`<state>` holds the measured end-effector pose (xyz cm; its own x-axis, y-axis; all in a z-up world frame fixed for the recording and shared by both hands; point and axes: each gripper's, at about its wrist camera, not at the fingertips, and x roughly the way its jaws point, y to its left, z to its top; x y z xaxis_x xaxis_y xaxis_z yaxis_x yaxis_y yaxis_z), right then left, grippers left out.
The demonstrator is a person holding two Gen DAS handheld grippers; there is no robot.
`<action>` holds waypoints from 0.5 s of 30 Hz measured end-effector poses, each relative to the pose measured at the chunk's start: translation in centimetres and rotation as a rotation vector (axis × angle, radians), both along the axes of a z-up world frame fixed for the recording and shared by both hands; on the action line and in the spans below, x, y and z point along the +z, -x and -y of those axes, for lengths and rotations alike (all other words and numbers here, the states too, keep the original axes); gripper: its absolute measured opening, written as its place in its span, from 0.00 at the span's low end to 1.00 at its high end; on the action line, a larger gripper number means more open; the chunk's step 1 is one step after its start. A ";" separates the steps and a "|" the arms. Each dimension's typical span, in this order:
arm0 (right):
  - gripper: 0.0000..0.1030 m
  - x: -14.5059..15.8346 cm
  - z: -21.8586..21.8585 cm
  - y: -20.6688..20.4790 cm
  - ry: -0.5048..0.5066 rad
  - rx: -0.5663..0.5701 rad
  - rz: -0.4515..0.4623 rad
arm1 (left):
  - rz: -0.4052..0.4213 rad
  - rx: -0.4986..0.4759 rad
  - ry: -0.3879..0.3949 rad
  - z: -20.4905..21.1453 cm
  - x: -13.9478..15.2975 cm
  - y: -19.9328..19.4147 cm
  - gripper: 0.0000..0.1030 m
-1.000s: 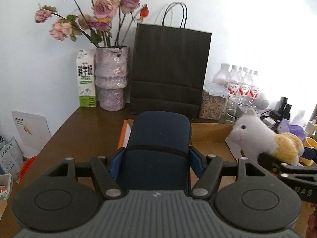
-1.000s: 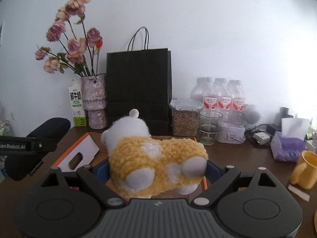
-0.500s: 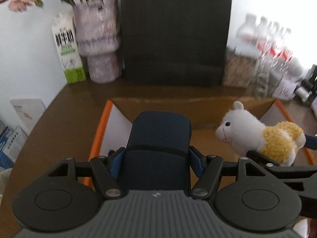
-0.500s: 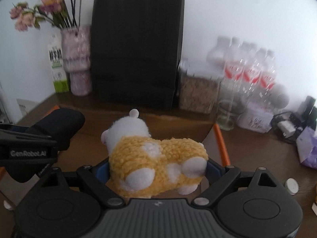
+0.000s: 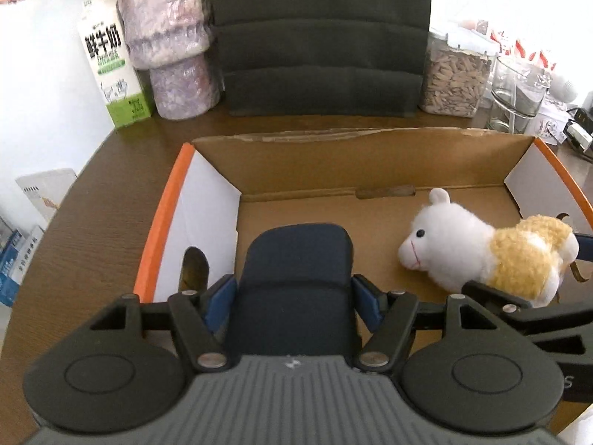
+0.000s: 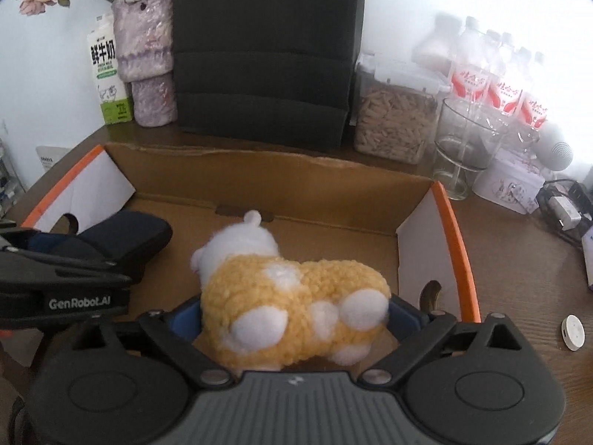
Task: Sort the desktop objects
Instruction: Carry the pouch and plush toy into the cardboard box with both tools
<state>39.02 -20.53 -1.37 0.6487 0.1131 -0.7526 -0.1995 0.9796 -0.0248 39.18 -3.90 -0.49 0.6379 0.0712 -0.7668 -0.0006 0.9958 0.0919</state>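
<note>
An open cardboard box with orange rims lies on the brown desk. My left gripper hangs over the box's left half, its blue pads pressing on a dark navy case as the jaws begin to ease apart. In the right wrist view that case sticks out to the left. My right gripper is over the right half and its jaws are opening. A white and yellow plush sheep sits loosely between its pads, low in the box. The left wrist view shows the sheep from the side.
Behind the box stand a black paper bag, a purple vase, a milk carton, a jar of grain and a glass. Water bottles, cables and a white disc crowd the right.
Both grippers moved forward and down over the box and tilted downward. The right jaws widened, so more blue pad shows beside the sheep. The case stays in the left gripper.
</note>
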 end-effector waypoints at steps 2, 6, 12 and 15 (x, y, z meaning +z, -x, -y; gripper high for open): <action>0.96 0.1 0.2 0.2 -0.013 0.000 -0.005 | 0.037 0.005 -0.017 0.1 0.7 0.6 0.78; 1.00 1.3 0.4 1.1 -0.019 0.004 0.018 | 0.111 -0.010 -0.025 0.3 2.5 1.9 1.00; 1.00 4.2 0.8 3.8 -0.022 0.006 0.087 | 0.179 0.001 -0.020 -0.3 5.0 4.5 1.00; 1.00 5.8 1.4 5.8 -0.032 0.007 0.130 | 0.229 0.000 0.004 -1.0 6.5 6.9 1.00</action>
